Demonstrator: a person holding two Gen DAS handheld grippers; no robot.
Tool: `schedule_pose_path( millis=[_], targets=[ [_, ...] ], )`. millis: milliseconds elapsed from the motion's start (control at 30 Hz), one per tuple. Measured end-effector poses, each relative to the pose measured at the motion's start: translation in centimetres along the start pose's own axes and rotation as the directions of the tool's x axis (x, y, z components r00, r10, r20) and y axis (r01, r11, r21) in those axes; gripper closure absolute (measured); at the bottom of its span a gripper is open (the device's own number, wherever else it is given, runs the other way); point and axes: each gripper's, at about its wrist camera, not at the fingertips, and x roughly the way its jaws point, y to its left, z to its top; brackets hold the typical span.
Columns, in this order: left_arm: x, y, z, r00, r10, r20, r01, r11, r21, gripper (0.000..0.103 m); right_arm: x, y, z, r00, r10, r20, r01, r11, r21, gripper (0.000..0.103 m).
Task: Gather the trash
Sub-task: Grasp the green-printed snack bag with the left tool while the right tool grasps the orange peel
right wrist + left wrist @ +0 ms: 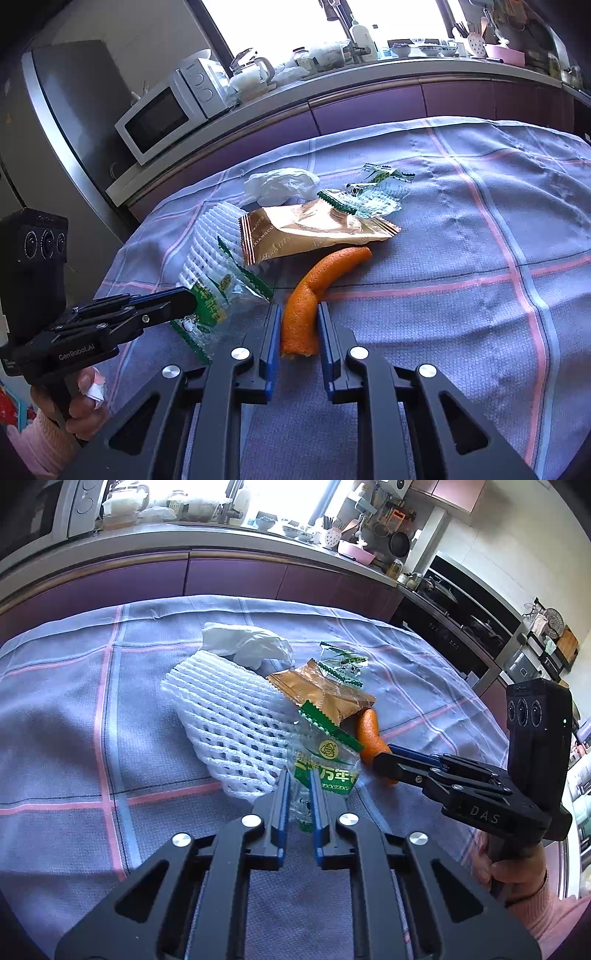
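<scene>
A curved strip of orange peel (301, 317) lies at lower centre. Left of it sits a crumpled clear wrapper with green print (212, 295), over a white foam fruit net (207, 240). Above lie a flat gold foil packet (314, 229), a crumpled white plastic bag (280, 184) and another clear green-edged wrapper (373, 192).

Two hand-held grippers, angled down side by side: left gripper (299, 775), jaws closed on a clear green-printed wrapper (325, 764), gripped by a hand (79, 402) in a pink sleeve (35, 439); right gripper (298, 308), jaws clamped on a strip of orange peel (301, 317).
</scene>
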Motion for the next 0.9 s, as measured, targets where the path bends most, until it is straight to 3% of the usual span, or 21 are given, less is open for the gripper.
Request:
schedule_pose_path(
  millis=[300,367,400,433,600,633,733,833,900],
  targets=[
    [-1.9,-0.4,-0.6,0.999,-0.043,0.022,0.043,0.999,0.001,0.100,-1.9,0.7,-0.6,0.999,0.032,0.019,-0.032,0.999,-0.016,0.087],
    [-2.0,-0.4,-0.9,0.999,-0.044,0.016,0.044,0.999,-0.003,0.088,-2.1,0.9,-0.6,0.999,0.038,0.020,-0.038,0.999,-0.024,0.087],
    [-1.9,-0.4,-1.1,0.999,-0.042,0.011,0.042,0.999,-0.006,0.072,-2.1,1.0,-0.7,0.999,0.042,0.020,-0.042,0.999,-0.026,0.087],
    [-1.8,-0.3,-1.2,0.999,-0.036,0.006,0.037,0.999,-0.008,0.067,-2.1,1.1,-0.7,0.999,0.047,0.020,-0.046,0.999,-0.027,0.087],
    [-0.8,-0.1,-1.8,0.996,-0.079,-0.039,0.077,0.996,-0.037,0.067,-1.6,1.7,-0.8,0.998,0.058,0.009,-0.058,0.998,-0.038,0.087],
    [-0.6,-0.2,-1.8,0.995,-0.089,-0.044,0.088,0.995,-0.042,0.067,-1.5,1.8,-0.9,0.998,0.058,0.008,-0.057,0.998,-0.039,0.087],
    [-0.3,-0.2,-1.9,0.995,-0.091,-0.049,0.089,0.995,-0.052,0.088,-1.4,1.8,-1.1,0.998,0.060,0.005,-0.060,0.998,-0.034,0.088],
    [-0.7,-0.2,-2.0,0.996,-0.087,-0.035,0.085,0.995,-0.053,0.096,-1.6,1.9,-1.1,0.998,0.061,0.011,-0.060,0.998,-0.036,0.088],
    [-1.2,-0.2,-2.2,0.996,-0.090,-0.023,0.088,0.995,-0.055,0.097,-1.9,1.9,-1.0,0.998,0.065,0.020,-0.064,0.997,-0.036,0.088]
  ],
)
